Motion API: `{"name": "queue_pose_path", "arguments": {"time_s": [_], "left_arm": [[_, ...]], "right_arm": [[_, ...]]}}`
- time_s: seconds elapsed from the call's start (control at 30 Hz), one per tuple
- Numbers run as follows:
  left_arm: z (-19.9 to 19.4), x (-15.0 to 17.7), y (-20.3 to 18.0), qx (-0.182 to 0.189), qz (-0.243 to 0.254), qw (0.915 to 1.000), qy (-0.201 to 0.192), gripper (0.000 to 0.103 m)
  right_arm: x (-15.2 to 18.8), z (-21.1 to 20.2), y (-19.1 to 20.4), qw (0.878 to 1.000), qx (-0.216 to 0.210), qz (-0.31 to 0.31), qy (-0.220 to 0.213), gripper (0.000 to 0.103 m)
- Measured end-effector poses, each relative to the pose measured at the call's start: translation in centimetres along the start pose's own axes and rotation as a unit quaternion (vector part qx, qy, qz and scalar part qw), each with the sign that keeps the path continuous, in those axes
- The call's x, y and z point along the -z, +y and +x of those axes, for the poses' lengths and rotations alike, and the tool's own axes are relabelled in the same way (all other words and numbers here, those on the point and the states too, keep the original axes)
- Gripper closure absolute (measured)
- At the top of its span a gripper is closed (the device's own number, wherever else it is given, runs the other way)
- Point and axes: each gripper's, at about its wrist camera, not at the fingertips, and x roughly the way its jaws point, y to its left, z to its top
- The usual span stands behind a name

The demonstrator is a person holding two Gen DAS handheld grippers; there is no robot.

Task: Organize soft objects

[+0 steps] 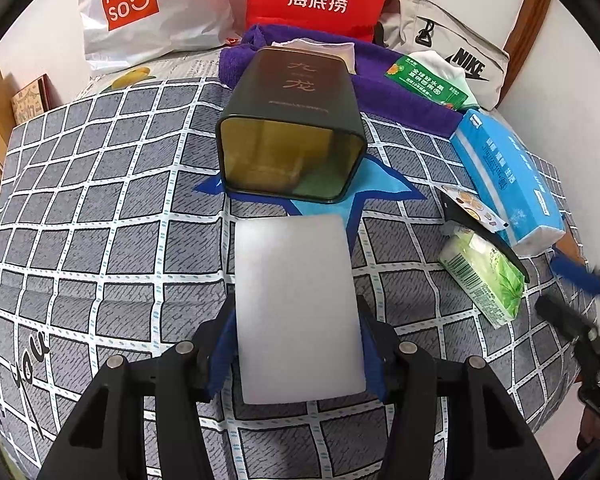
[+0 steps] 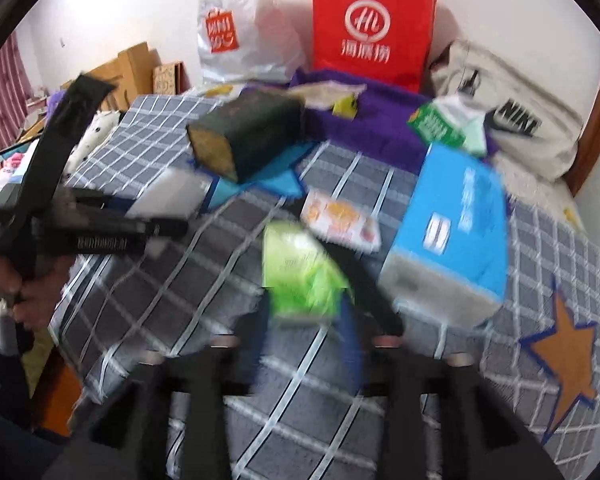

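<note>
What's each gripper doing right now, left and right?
Left gripper: shut on the white sponge.
Right gripper: around the green tissue pack; too blurred to tell if it is shut.

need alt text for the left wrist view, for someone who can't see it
The left gripper holds a white foam sponge between its jaws, pointing it at the open mouth of a dark tin lying on its side on a grey checked bedspread. To the right lie a green tissue pack and a blue tissue pack; shopping bags stand behind.
</note>
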Motion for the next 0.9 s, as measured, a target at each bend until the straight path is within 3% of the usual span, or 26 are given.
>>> {"name": "queue_pose_path", "arguments": {"time_s": [0.1,0.23,0.33,0.5,0.6,0.8,0.9], "left_arm": [[0.0,0.0,-0.1,0.0,0.0,1.0,0.0,0.051],[0.0,0.0,0.0,0.004,0.001,1.0,0.001,0.051],[0.0,0.1,0.2,0.006,0.002,1.0,0.002,0.051],[0.0,0.2,0.0,0.004,0.006,1.0,0.0,0.047],[0.0,0.1,-0.1,0.001,0.008,1.0,0.0,0.047],[0.0,0.1,-0.2,-0.001,0.011,0.9999,0.0,0.046],[0.1,0.1,-0.4,-0.005,0.013,0.9999,0.001,0.045]], "right_arm": [[-1.2,0.2,0.2,1.0,0.005,-0.007,-0.017,0.056],[-1.5,1.8,0.4,1.0,-0.022,0.008,0.01,0.056],[-0.8,2.7,0.7,0.999,-0.012,0.005,0.032,0.056],[0.6,3.4,-0.1,0.998,0.002,0.016,0.053,0.041],[0.7,4.1,-0.6,0.998,-0.003,0.03,0.062,0.04],[0.0,5.4,-0.7,0.996,-0.037,0.058,0.051,0.032],[-0.2,6.0,-0.1,0.997,-0.029,0.059,0.046,0.035]]}}
